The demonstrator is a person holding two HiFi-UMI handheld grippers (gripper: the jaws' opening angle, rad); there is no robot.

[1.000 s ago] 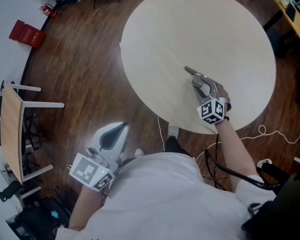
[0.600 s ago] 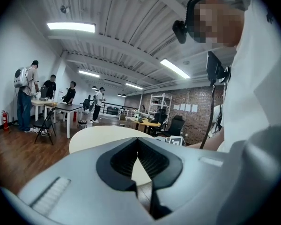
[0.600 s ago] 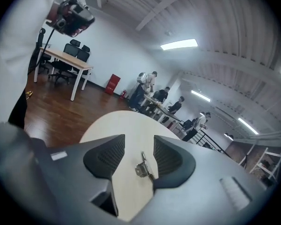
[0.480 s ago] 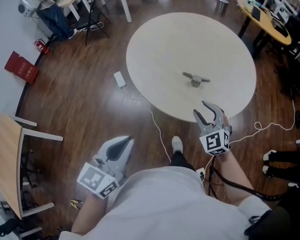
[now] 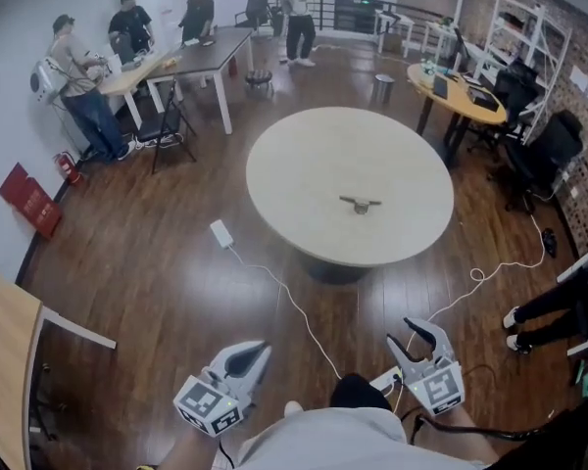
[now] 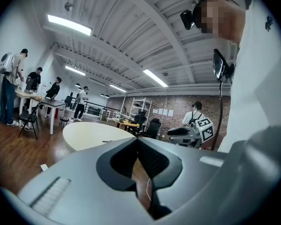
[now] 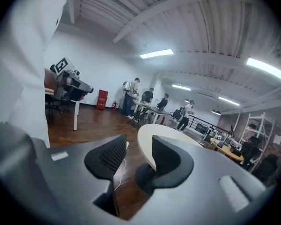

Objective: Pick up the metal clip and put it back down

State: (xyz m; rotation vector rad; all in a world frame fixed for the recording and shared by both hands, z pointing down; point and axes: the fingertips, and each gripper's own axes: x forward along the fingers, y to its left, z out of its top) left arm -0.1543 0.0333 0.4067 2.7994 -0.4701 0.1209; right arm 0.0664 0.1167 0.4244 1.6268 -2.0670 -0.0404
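The metal clip (image 5: 359, 204) lies alone near the middle of the round pale table (image 5: 314, 155), far from both grippers. My right gripper (image 5: 416, 333) hangs over the wooden floor well short of the table. Its jaws stand apart, are closing, and hold nothing. In the right gripper view the table edge (image 7: 147, 134) shows through the gap of the right gripper (image 7: 138, 150). My left gripper (image 5: 256, 349) is low at the left, its jaws together and empty. In the left gripper view, the left gripper (image 6: 137, 142) points towards the table (image 6: 84, 134).
A white power adapter (image 5: 221, 233) and its cable (image 5: 284, 297) lie on the floor in front of the table. Several people stand at desks (image 5: 201, 52) at the back. More desks and office chairs (image 5: 539, 150) line the right. A person's legs (image 5: 559, 306) show at the right edge.
The right gripper has drawn back from the clip, off the table and out over the floor. The clip stays on the table. The head view has pulled far back from the table.
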